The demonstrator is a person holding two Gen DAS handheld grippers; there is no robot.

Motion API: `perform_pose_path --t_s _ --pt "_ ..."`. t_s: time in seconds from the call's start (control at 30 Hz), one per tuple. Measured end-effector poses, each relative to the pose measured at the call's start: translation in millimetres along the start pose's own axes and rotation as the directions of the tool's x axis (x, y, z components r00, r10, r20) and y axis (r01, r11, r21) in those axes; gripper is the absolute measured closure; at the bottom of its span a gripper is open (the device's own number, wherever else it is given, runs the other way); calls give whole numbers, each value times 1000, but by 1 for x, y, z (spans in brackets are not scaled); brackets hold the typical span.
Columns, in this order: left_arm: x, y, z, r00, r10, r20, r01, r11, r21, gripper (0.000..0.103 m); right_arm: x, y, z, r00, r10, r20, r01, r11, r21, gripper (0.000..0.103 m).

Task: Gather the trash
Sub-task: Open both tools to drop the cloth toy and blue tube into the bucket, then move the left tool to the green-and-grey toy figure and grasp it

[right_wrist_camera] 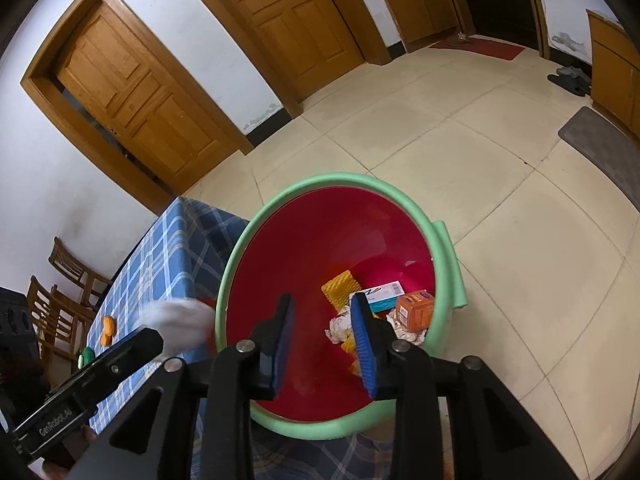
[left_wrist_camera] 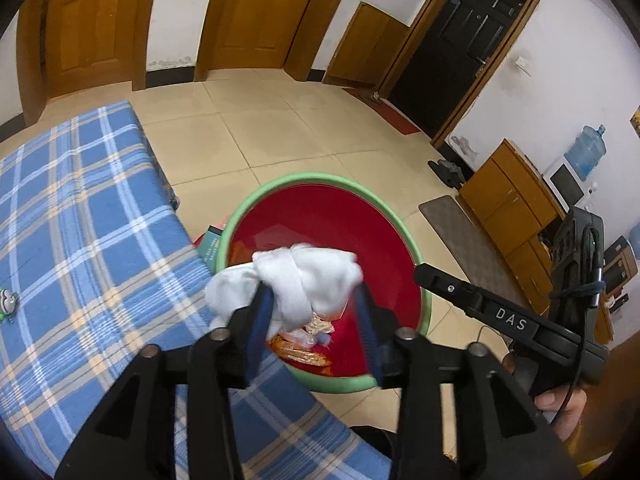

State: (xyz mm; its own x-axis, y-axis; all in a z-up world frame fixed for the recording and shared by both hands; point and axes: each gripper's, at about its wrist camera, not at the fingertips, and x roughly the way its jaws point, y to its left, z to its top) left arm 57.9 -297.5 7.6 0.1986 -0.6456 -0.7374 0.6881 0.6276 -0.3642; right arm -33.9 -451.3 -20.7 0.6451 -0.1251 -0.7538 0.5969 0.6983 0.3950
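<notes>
Here we saw the left claw (left_wrist_camera: 312, 312) part-open, its blue ribbed pads flanking a crumpled white tissue wad (left_wrist_camera: 296, 280) that bulged ahead of the tips; whether they pressed it we could not tell. The right claw (right_wrist_camera: 324, 340) stood released, gripping nothing. Below and ahead of both lay the round red bin (right_wrist_camera: 304, 240) with its green foam rim, holding wrappers and an orange box (right_wrist_camera: 416, 310).

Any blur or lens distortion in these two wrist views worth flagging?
Left wrist view: crumpled white tissue wad fairly sharp; door frames bow strongly. Right wrist view: the same wad is motion-smeared at the red bin's green rim; bin contents sharp, corners vignetted.
</notes>
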Motion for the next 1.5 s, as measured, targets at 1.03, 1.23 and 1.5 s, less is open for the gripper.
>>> perform_pose_path --t_s 1.03,1.23,1.5 --pt "-68 140 -10 934 344 96 -304 907 -290 45 16 13 -6 999 -28 -42 28 1000 -9 41" --pt "-82 171 -17 903 418 101 -363 866 -344 45 20 17 -7 998 -38 -47 38 999 -15 41" --pt "-80 208 -28 881 471 54 -414 820 -395 45 26 20 -9 997 -45 -61 44 999 -21 41"
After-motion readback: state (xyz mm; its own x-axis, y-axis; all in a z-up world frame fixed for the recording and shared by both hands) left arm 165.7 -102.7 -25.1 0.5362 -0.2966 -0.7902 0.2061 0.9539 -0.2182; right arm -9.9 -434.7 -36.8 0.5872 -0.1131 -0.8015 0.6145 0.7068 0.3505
